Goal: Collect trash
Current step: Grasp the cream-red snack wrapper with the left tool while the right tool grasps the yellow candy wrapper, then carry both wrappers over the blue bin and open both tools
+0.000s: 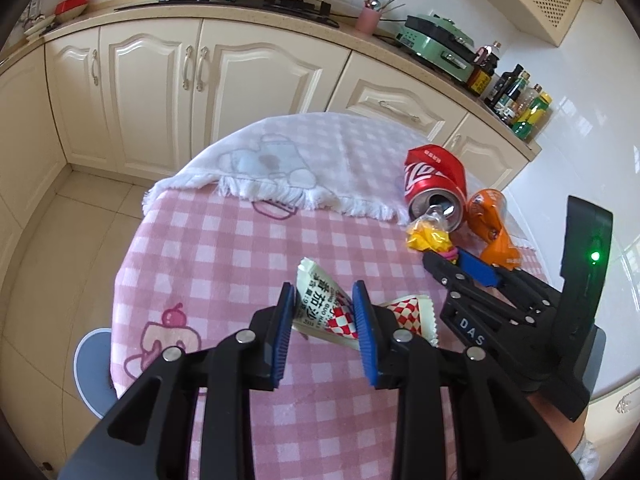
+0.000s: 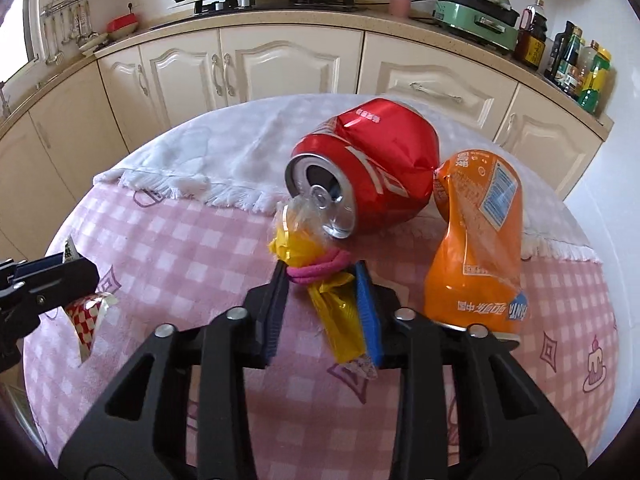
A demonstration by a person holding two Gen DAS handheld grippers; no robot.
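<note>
On a round table with a pink checked cloth (image 1: pixel 208 248) lies trash. My left gripper (image 1: pixel 322 294) is open with its blue pads around a crumpled ketchup packet (image 1: pixel 320 304) with red-white checks. My right gripper (image 2: pixel 322 270) is open around a yellow wrapper tied with a pink band (image 2: pixel 320 270); it also shows in the left wrist view (image 1: pixel 460 260). A dented red cola can (image 2: pixel 368 172) lies on its side just beyond, also seen in the left wrist view (image 1: pixel 434 184). A crushed orange bottle (image 2: pixel 476 240) lies to its right.
A white fringed towel (image 1: pixel 280 164) covers the table's far half. Cream kitchen cabinets (image 1: pixel 160 72) and a counter with stove, green appliance (image 2: pixel 476 12) and sauce bottles (image 2: pixel 576 64) stand behind. Tiled floor lies to the left.
</note>
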